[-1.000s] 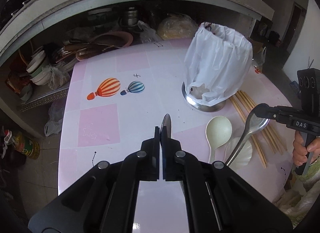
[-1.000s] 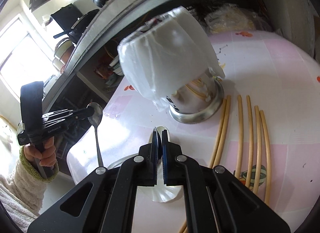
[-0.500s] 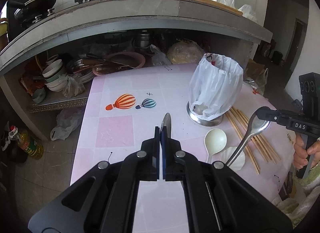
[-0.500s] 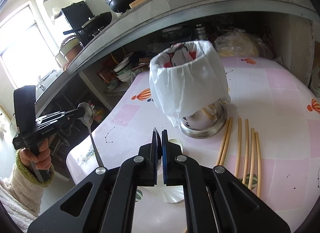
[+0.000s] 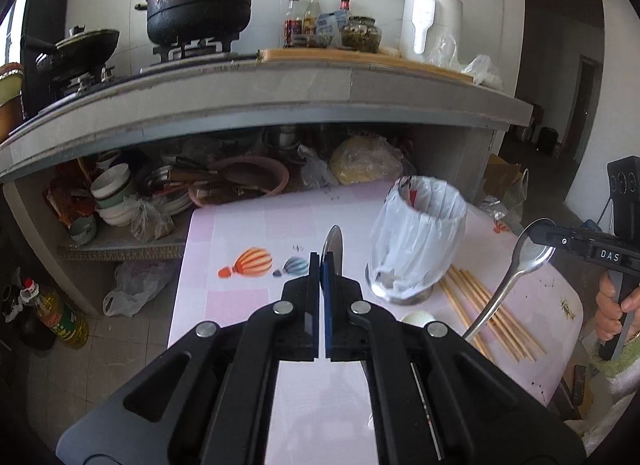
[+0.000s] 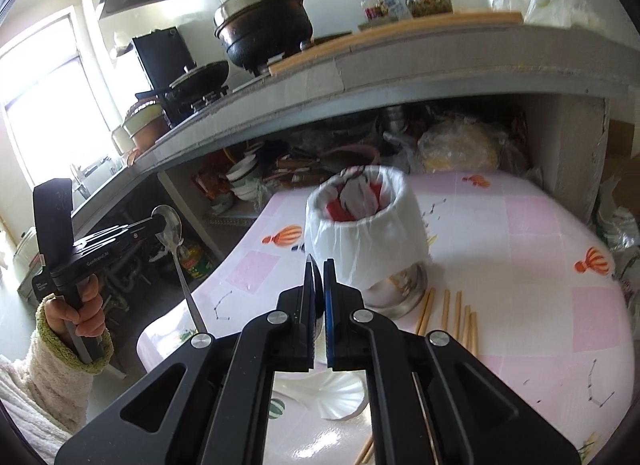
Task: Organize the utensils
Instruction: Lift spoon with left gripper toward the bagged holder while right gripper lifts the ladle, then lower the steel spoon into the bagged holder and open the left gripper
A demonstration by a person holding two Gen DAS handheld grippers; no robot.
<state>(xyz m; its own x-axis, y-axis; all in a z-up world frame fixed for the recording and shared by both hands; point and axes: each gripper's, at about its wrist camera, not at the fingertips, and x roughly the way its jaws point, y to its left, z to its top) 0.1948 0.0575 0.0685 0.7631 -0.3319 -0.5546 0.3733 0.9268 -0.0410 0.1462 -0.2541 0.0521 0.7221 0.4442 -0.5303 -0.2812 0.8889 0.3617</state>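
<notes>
We hold two steel spoons: left gripper pinching one spoon, right gripper pinching another spoon. Bag-lined holder ahead; chopsticks, white spoons beside it on the table.

The left claw covers most of the white spoon; the holder's contents are blurred.

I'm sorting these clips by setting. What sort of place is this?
A home kitchen, most likely. A lidded black pot sits on a gas stove, sauce bottles stand on the counter, and bowls are stacked on the shelf beneath.
</notes>
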